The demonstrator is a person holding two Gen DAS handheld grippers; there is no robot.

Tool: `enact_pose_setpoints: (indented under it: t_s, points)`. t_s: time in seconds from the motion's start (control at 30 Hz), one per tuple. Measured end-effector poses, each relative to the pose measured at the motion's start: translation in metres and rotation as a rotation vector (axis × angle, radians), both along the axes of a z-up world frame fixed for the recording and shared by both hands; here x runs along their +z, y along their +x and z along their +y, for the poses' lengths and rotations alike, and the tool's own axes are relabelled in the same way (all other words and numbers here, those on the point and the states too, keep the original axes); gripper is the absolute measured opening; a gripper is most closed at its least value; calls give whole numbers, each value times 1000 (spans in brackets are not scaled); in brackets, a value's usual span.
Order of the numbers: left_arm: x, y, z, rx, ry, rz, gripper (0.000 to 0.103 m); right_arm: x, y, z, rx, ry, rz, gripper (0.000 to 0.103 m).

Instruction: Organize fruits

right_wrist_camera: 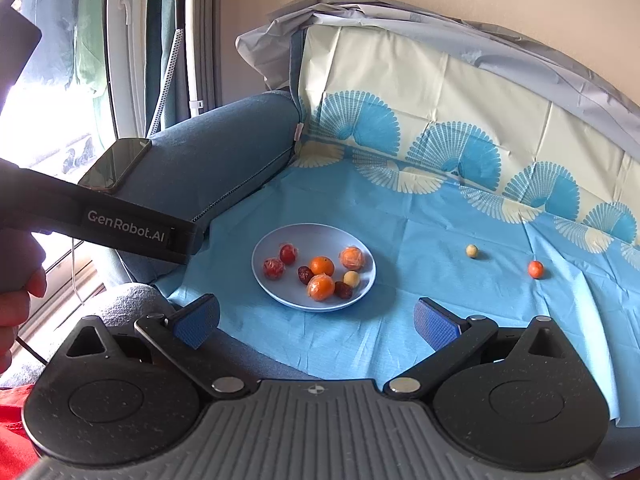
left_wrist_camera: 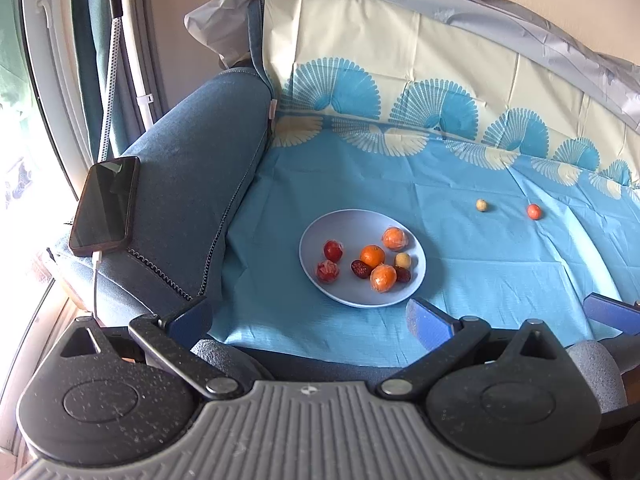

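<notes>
Fruit mostly sits on the round pale-blue plate (left_wrist_camera: 320, 236); a small yellowish ball fruit (left_wrist_camera: 482, 205) and small orange-red one (left_wrist_camera: 533, 211) lie apart on the blue cloth (left_wrist_camera: 460, 260). Left tool (left_wrist_camera: 312, 318) and right tool (right_wrist_camera: 316, 320) both gape wide, empty.

Pale blue plate (right_wrist_camera: 276, 294), orange mandarins (right_wrist_camera: 322, 266), dark red dates (right_wrist_camera: 305, 275), red wrapped fruits (right_wrist_camera: 273, 268); sky-blue cloth (right_wrist_camera: 440, 240) bore cream and blue fan patterns; denim-blue armrest (left_wrist_camera: 192, 184), black phone (left_wrist_camera: 105, 206).

Daylight floods in from the window (right_wrist_camera: 48, 120) to your left, blown out white there. The fruits throw soft shadows rightward on the cloth (left_wrist_camera: 460, 248). Focus is sharp; fisheye bends the edges.
</notes>
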State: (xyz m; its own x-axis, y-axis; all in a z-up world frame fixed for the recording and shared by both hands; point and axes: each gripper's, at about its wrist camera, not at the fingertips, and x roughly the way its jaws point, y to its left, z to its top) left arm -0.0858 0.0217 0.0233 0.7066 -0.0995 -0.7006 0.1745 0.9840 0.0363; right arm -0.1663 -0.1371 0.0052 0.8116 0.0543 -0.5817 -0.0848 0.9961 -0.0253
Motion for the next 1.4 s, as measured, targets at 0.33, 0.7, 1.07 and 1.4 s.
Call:
enact_pose_setpoints:
  t_s: [0.33,0.7,1.07,1.4]
  points:
    - [-2,0,0,-12,5,1,103,-1,0,-2,-7,9,7,102]
    - [-8,9,-4,-9,21,30,103,-7,4,-8,-21,28,18,102]
    - [-14,67,-71,-84,22,73,103,-20,27,-103,-289,67,-28,102]
    - [-70,176,-233,-239,16,74,103,-74,118,-249,-569,56,-45,102]
